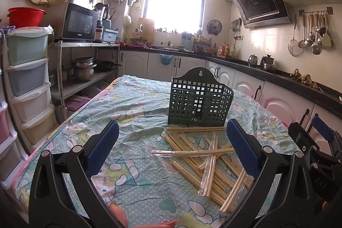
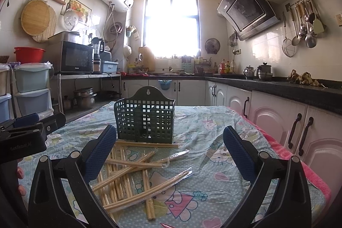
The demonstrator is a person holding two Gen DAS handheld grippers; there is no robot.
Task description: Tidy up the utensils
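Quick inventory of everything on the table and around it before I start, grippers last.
chopsticks: a loose pile, too tangled to count, pale wood, some in clear wrappers, on the table in front of the basket
utensil basket: one, dark green, upright behind the pile, looks empty
tablecloth: one, pale blue with cartoon print, covering the table
microwave: one, black and silver, on the shelf at left
hanging ladles: several, metal, on the wall rail at right
left gripper: blue fingers, open, empty
right gripper: blue fingers, open, empty
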